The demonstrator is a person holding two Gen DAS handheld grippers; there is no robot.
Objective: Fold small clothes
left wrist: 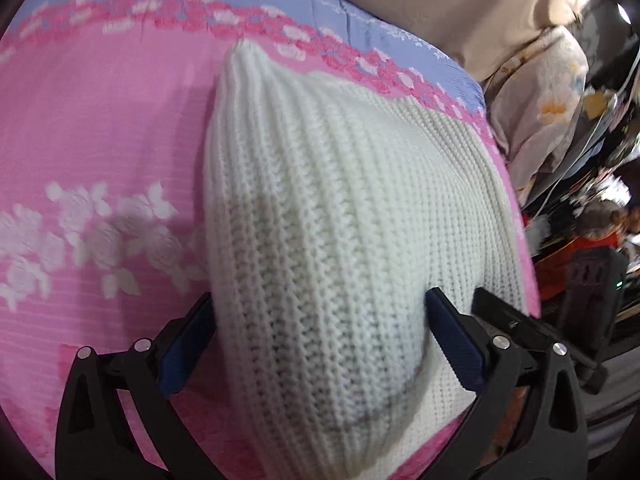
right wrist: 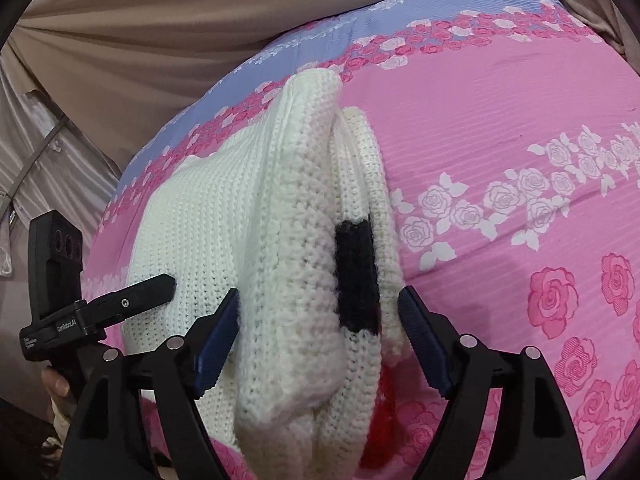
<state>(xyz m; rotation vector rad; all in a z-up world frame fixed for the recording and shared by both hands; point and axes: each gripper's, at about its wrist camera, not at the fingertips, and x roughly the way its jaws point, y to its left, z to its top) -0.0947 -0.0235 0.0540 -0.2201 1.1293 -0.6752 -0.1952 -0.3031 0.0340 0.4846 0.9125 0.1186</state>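
The right wrist view shows what the left one does not: a black knitted patch (right wrist: 357, 273) on the white knit garment (right wrist: 288, 264), a glimpse of red (right wrist: 385, 404) under its near edge, and stacked folded layers along its right side. It also catches the left gripper (right wrist: 160, 284) from the side at the left, with part of a hand (right wrist: 54, 386) below it. The left wrist view instead shows the garment (left wrist: 320, 240) as one smooth ribbed mound narrowing to a point at the far end, with a blurred clutter of items (left wrist: 580, 220) off the right edge of the bed.

The near end of the garment is cut off by the lower frame edge in both views. What the red is cannot be made out. The left view is motion-blurred.

The garment is thick, cream-white, ribbed and bunched into a bulky fold. It lies on the pink floral bedsheet (left wrist: 100, 140), towards the lilac border (right wrist: 248, 92) at the far side.

The left gripper (left wrist: 318, 326) stands wide, its blue pads flanking the knit; whether they touch it cannot be told. The right gripper (right wrist: 318, 322) is also spread wide, with the fold between its pads (right wrist: 424, 344) and not squeezed.
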